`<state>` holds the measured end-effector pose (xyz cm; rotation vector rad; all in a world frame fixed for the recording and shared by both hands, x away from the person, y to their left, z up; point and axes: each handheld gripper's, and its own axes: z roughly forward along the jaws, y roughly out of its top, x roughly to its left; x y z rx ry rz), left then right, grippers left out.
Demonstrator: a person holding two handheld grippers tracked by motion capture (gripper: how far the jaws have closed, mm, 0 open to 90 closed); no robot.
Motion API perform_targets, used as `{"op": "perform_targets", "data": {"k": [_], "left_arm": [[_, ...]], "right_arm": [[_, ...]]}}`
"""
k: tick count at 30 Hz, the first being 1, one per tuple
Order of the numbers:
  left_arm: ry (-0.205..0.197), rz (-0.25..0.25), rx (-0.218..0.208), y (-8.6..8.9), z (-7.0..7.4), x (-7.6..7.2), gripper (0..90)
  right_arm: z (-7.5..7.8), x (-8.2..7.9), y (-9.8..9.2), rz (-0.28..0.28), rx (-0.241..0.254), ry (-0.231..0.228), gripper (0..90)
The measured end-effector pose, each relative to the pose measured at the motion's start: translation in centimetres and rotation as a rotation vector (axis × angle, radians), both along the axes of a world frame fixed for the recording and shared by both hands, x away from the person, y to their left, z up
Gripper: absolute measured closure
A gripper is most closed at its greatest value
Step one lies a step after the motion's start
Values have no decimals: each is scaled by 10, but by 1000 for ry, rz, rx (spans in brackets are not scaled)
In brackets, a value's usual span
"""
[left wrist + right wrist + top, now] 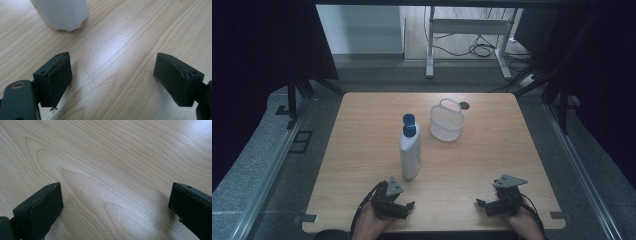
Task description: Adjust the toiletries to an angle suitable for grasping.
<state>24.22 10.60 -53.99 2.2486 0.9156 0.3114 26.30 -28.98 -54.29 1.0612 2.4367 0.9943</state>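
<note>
A white bottle (410,152) with a blue cap (409,123) stands upright near the middle of the wooden table (362,140). Behind it to the right sits a white plastic basket (446,121) with a handle, empty as far as I can see. My left gripper (404,207) rests open at the front edge, just short of the bottle. The bottle's base (62,15) shows at the top of the left gripper view, beyond the spread jaws (112,80). My right gripper (484,205) is open at the front right, over bare wood (112,170), nothing between its fingers.
A small dark round hole or grommet (464,105) lies in the tabletop behind the basket. Black curtains flank the table. A white frame (469,30) and cables (482,49) stand on the floor beyond the far edge.
</note>
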Motion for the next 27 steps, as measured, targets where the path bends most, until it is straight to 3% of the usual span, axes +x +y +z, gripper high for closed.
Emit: {"op": "perform_targets", "data": {"k": [7, 12, 27], "left_arm": [[7, 17, -20, 3, 4, 2, 151], [14, 3, -36, 6, 7, 4, 147], [19, 49, -57, 22, 15, 16, 348]], "right_arm": [[0, 0, 0, 0, 0, 0, 0], [0, 0, 0, 0, 0, 0, 0], [0, 0, 0, 0, 0, 0, 0]]}}
